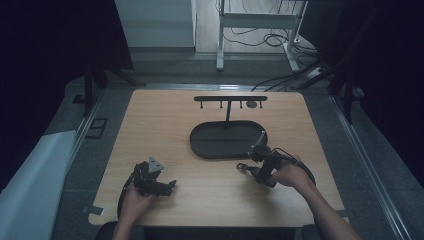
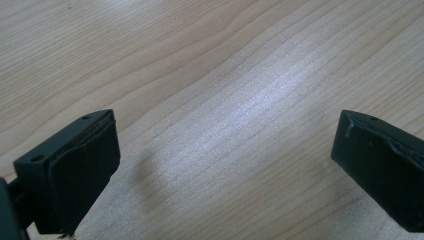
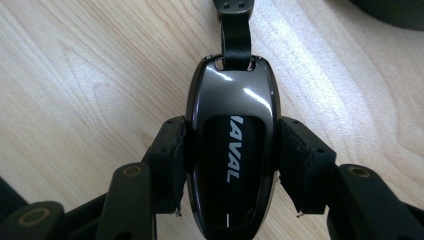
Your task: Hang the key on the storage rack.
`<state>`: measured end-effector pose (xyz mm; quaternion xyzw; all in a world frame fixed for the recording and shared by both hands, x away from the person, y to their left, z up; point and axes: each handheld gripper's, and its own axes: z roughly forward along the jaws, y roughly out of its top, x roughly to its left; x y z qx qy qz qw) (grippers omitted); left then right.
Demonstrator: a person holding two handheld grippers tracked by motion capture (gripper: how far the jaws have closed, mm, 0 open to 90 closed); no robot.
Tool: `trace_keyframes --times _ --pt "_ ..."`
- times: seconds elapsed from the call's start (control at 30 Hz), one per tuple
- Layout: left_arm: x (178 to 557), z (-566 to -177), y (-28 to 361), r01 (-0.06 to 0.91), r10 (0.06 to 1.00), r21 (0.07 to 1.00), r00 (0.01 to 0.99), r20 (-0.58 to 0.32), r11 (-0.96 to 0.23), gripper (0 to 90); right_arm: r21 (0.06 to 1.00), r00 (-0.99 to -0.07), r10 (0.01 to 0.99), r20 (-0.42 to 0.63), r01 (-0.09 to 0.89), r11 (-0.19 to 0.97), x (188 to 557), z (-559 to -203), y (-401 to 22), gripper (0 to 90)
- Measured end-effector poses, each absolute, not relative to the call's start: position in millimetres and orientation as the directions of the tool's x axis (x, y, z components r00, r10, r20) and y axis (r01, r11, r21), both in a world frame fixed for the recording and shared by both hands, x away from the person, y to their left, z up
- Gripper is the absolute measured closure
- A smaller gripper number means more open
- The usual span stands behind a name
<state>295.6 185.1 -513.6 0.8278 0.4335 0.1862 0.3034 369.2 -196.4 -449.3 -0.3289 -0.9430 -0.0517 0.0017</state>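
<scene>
A glossy black car key fob with white lettering lies on the wooden table, a black strap running from its far end. My right gripper is shut on the fob, its pads pressing both sides. From above, this gripper and the fob sit just in front of the black oval tray. At the front left of the table, my left gripper rests low, and its own view shows it open over bare wood with nothing between the fingers.
Behind the tray a black rack with several hooks stands on a thin post. An edge of the tray shows at the upper right of the right gripper view. Dark floor and cables lie beyond the table's far edge.
</scene>
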Motion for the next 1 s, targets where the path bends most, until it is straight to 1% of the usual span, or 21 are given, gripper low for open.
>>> trace_keyframes --times 0.63,1.0 --pt "296 -514 183 0.606 0.829 0.659 0.557 0.048 -0.446 0.0 0.119 -0.786 0.616 0.064 0.618 0.777 377 -415 -199 49.2" --pt "296 -515 183 0.606 0.829 0.659 0.557 0.050 -0.447 0.0 0.139 -0.780 0.621 0.081 0.626 0.767 385 -400 -203 49.2"
